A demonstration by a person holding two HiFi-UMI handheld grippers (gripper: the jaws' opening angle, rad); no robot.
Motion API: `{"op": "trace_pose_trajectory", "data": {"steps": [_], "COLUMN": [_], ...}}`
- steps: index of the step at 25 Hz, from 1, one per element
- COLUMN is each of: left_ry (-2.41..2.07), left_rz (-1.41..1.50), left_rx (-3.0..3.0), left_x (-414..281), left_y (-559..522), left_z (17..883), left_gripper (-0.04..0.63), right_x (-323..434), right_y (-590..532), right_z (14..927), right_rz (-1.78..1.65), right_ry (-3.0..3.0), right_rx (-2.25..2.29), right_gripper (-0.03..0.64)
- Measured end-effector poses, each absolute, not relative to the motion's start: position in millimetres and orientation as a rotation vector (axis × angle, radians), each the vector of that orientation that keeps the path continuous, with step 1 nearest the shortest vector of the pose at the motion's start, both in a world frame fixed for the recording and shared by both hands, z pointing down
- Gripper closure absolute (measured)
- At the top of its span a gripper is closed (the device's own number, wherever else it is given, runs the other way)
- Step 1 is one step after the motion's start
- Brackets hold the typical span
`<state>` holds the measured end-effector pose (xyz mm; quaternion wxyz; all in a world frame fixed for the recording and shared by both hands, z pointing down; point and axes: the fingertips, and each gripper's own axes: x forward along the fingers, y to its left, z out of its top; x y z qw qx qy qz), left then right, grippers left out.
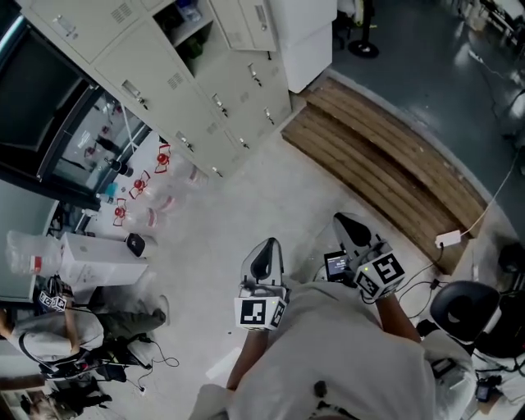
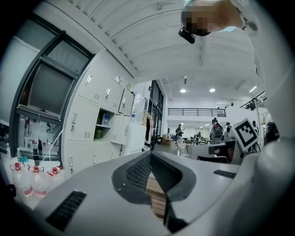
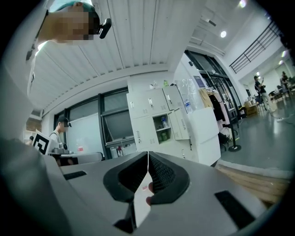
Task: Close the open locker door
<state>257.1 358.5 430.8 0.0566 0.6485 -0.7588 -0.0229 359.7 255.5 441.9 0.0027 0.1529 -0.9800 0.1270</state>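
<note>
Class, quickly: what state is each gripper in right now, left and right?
Left gripper: closed, jaws tip to tip, holding nothing.
Right gripper: closed, jaws together, holding nothing.

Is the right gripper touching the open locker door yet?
Apart. The head view shows a wide stretch of floor between the right gripper and the open locker door.

Bright ceiling light, fisheye edges (dark corners)
</note>
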Motion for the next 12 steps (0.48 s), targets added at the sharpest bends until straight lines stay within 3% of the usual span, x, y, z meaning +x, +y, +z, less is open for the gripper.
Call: {"op": "trace_pose_trajectory", "data": {"steps": [12], "left_ry": [-2.223], "left_rz": [-0.098], "left_rx": [2.046], "left_x": [267.2], "left_y": [298.7], "left_z": [440.8], "left_gripper": [0.588], "right_x": [390.2], "right_y": [209.7], "right_z": [454.9], "right_rz": [0.411], "right_ry": [-3.026], "right_rx": [0.639], "right_gripper": [0.588]}}
